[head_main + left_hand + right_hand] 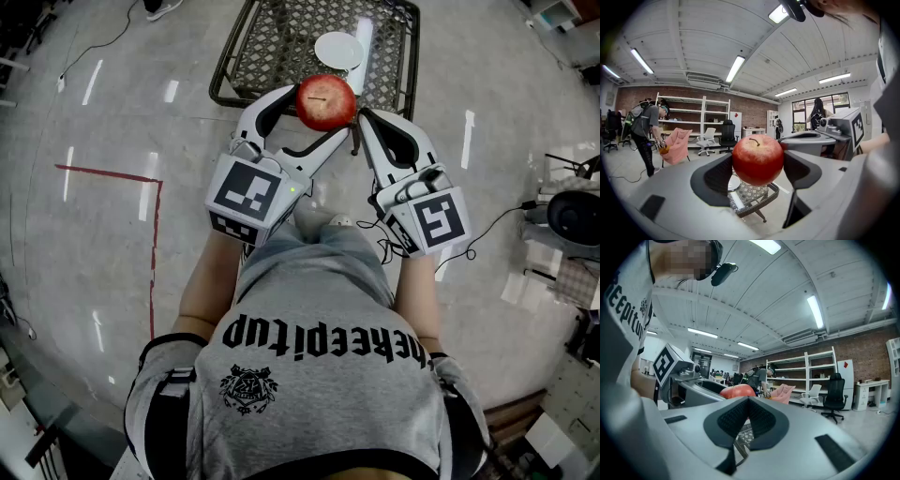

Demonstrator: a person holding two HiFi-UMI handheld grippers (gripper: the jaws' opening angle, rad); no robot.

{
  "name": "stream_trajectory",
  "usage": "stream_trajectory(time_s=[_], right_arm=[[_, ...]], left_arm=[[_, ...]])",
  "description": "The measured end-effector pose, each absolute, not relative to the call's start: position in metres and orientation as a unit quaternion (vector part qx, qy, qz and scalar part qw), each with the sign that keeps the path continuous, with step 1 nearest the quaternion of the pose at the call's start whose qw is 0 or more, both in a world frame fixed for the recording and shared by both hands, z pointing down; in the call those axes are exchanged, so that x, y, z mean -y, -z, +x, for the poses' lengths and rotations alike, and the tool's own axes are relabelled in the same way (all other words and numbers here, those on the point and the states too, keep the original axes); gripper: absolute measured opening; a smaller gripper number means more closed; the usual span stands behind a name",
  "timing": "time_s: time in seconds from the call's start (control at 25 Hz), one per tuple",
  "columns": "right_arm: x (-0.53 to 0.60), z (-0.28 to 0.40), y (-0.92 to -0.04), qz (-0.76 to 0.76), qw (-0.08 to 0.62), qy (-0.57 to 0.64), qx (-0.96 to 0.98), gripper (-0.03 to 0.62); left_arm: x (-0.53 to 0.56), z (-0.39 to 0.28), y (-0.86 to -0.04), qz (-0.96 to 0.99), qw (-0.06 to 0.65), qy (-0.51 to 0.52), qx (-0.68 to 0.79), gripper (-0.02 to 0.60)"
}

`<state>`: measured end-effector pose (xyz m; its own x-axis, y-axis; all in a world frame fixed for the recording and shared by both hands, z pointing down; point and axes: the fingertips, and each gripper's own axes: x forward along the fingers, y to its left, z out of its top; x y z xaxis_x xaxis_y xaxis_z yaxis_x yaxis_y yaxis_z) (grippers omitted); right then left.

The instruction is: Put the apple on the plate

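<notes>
A red apple (325, 101) hangs in the air, and my left gripper (319, 112) is shut on it with a pad on each side. In the left gripper view the apple (758, 159) fills the gap between the two dark pads (717, 176). Below and beyond it a small white plate (338, 49) lies on a dark mesh table (267, 47); the same plate (734, 183) shows under the apple. My right gripper (360, 122) is shut with nothing in it, its tips just right of the apple (738, 391).
The mesh table stands on a glossy grey floor. A red tape line (150, 225) runs at the left. Cables and a dark device (574, 216) lie at the right. A person (647, 136) stands by a pink chair (676, 145) in front of shelves.
</notes>
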<state>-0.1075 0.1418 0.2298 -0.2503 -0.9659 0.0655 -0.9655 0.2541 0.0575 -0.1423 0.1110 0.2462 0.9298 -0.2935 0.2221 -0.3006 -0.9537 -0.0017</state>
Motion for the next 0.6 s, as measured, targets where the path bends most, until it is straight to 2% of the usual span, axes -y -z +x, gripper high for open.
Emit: stream_trajectory(time_s=[0.6], right_arm=[[-0.155,-0.056,-0.238,0.590,0.033,-0.001,0.807,0.012]], left_arm=[[-0.126,-0.093,-0.253,0.978,0.017,-0.110,0.177,0.380]])
